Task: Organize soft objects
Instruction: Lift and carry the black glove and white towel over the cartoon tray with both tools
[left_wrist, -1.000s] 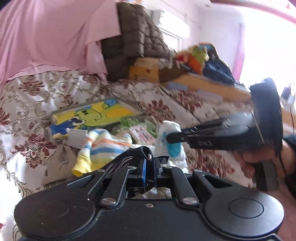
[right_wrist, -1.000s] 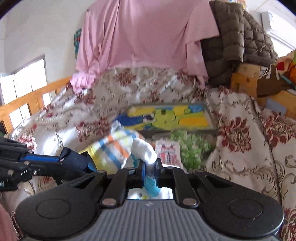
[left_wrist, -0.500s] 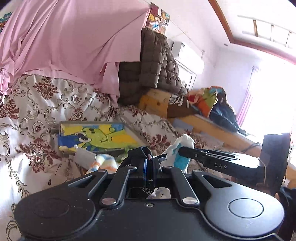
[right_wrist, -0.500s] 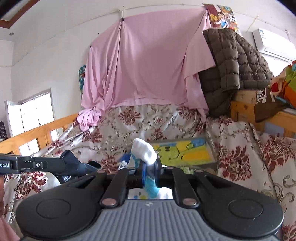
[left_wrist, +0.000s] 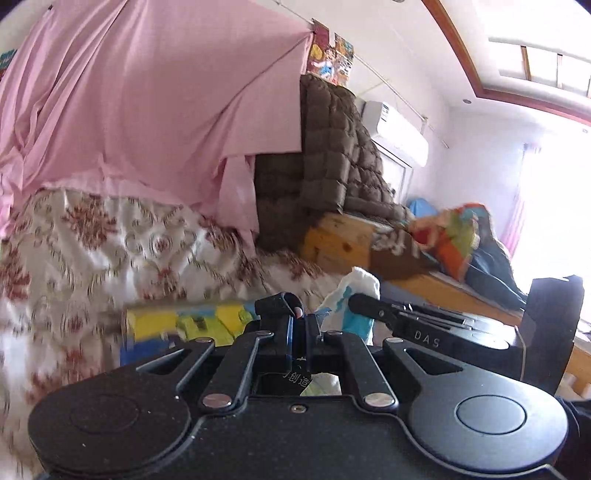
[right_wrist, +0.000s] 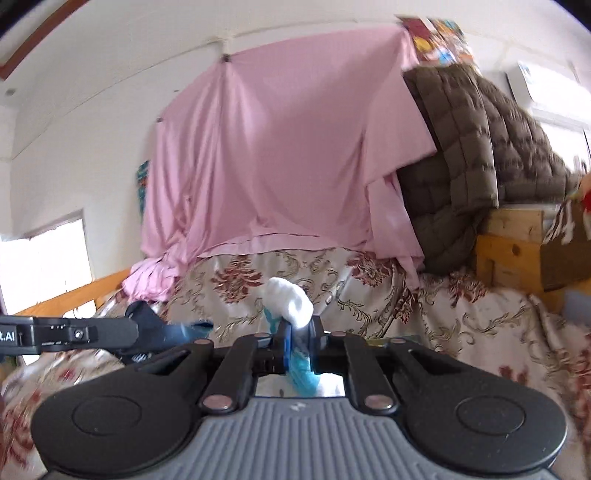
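So the white and blue sock (right_wrist: 290, 306) is pinched in my right gripper (right_wrist: 300, 341), dead centre near the bottom of the right wrist view, white toe poking up above the fingers and the blue part hanging down below them. In the left wrist view the same sock (left_wrist: 352, 299) shows right of centre, at the tip of the right gripper (left_wrist: 364, 301), which reaches in from the right edge of the frame. My left gripper (left_wrist: 299, 325) is clamped tight too, jaws together, with a bit of dark fabric (left_wrist: 280, 301) sticking up at the fingertips, but I honestly can't tell what that piece is. From the right wrist view the left gripper (right_wrist: 173, 330) comes in from the left edge, with the dark fabric (right_wrist: 146, 314) at its end. Behind all that is the floral bedspread (right_wrist: 369, 288) across the middle of the frame, and a yellow, green and blue cartoon box (left_wrist: 184, 321) lying on it, lower left of centre in the left view, pretty blurred. Further back a pink sheet (right_wrist: 280, 147) hangs on the wall across the upper middle, with a brown quilted jacket (right_wrist: 480, 147) to its right and a white air conditioner (left_wrist: 399, 133) beyond that in the left view.
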